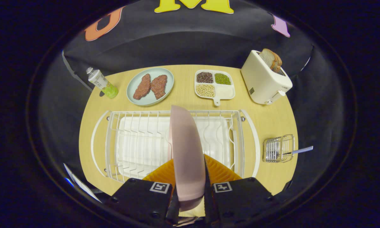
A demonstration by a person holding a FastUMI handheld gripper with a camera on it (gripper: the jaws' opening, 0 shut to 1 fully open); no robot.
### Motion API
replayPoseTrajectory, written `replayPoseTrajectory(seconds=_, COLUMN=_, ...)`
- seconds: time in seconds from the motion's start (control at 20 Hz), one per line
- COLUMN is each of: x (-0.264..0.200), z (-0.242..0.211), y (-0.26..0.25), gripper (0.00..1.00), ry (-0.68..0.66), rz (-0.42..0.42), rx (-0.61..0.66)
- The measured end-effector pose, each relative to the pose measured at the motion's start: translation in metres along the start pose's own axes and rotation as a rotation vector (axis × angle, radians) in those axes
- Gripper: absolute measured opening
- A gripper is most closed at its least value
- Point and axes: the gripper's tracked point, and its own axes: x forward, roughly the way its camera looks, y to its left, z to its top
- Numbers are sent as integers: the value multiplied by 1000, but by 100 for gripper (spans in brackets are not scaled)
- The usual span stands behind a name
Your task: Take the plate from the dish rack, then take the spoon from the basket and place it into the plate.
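A pale pink plate [185, 148] stands on edge between my two fingers, and my gripper [190, 190] is shut on its lower rim. The plate hangs above the white wire dish rack [139, 142], whose slots hold nothing else. To the right of the rack sits a small chrome wire basket [278, 148]. A spoon [299, 151] with a blue checked handle sticks out of the basket toward the right.
Beyond the rack are a light blue plate with two meat patties [150, 86], a white divided dish of beans [214, 85], a white toaster with bread [266, 77] and a tilted green bottle [102, 83]. Bare wooden table [272, 120] lies between rack and basket.
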Motion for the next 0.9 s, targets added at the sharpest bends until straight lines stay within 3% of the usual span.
replayPoseTrajectory(seconds=0.4, x=-14, z=12, y=-7, gripper=35, ry=-46, rz=-107, rx=-58)
replayPoseTrajectory(seconds=0.6, x=-37, z=14, y=-14, gripper=33, ry=-94, rz=-85, rx=-57)
replayPoseTrajectory(seconds=0.9, x=-62, z=-36, y=-21, gripper=33, ry=-142, rz=142, rx=23)
